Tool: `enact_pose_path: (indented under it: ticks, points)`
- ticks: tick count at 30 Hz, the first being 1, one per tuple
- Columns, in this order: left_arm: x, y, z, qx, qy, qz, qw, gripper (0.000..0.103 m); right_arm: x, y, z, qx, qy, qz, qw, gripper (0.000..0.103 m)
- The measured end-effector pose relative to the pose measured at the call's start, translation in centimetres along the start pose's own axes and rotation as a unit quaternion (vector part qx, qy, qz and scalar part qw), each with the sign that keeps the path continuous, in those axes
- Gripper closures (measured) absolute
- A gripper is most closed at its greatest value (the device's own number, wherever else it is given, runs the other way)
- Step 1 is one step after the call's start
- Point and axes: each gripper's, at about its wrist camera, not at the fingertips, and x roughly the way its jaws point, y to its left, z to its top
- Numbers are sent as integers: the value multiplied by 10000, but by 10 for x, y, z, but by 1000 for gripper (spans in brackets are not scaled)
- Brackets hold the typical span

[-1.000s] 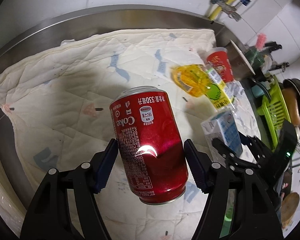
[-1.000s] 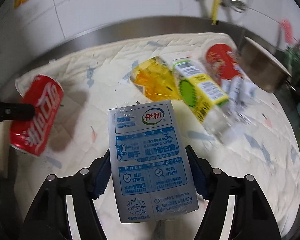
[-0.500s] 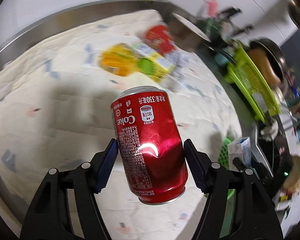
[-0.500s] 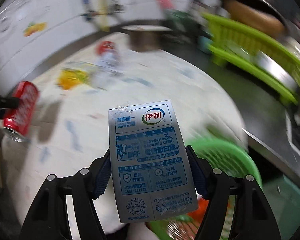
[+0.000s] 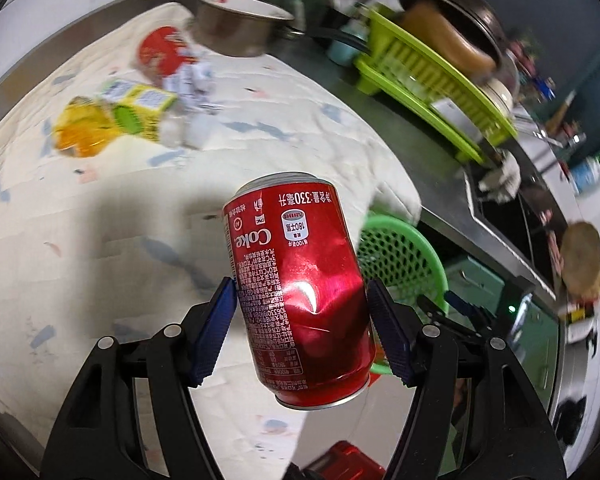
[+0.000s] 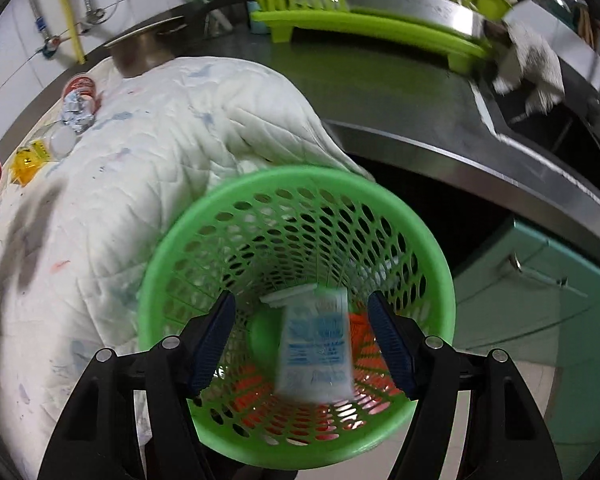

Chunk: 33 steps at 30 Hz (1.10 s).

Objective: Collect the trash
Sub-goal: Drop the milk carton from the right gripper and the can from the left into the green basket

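Observation:
My left gripper (image 5: 302, 336) is shut on a dented red Coke can (image 5: 298, 280), held in the air above the quilted white cloth (image 5: 100, 220). A green mesh basket (image 5: 404, 252) shows just behind the can. In the right wrist view my right gripper (image 6: 300, 340) is open right above that basket (image 6: 188, 240). The blurred blue-and-white milk carton (image 6: 314, 344) is free of the jaws inside the basket. Yellow wrappers (image 5: 108, 120), a red cup (image 5: 160, 50) and crumpled foil (image 5: 194, 80) lie on the cloth.
A steel pot (image 5: 240, 28) stands at the cloth's far end. A lime dish rack (image 6: 364, 4) with pans sits on the steel counter (image 6: 380, 92). A sink (image 6: 552, 128) with a white rag (image 6: 528, 60) is to the right, teal cabinets (image 6: 540, 304) below.
The right gripper swung over the green basket and opened, letting go of the milk carton, which has dropped into the basket. The left gripper carried the can rightward toward the basket.

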Motion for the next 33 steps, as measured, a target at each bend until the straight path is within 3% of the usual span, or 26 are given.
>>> enact_pose_path:
  ticks: [5,16,33]
  points:
    - [15,-32,-4,348,152,-103,9992,37,-11,-5,-4,117,-112,60,9999,36]
    - [74,-101,-14,1024,576,-428,9922,37,-76,-21,-15,347,-795,62,9962,27]
    - [162,-165,-32,1379,1178,-709,9808,37,-141,-57,-42,709,-1370,-214,9878,25]
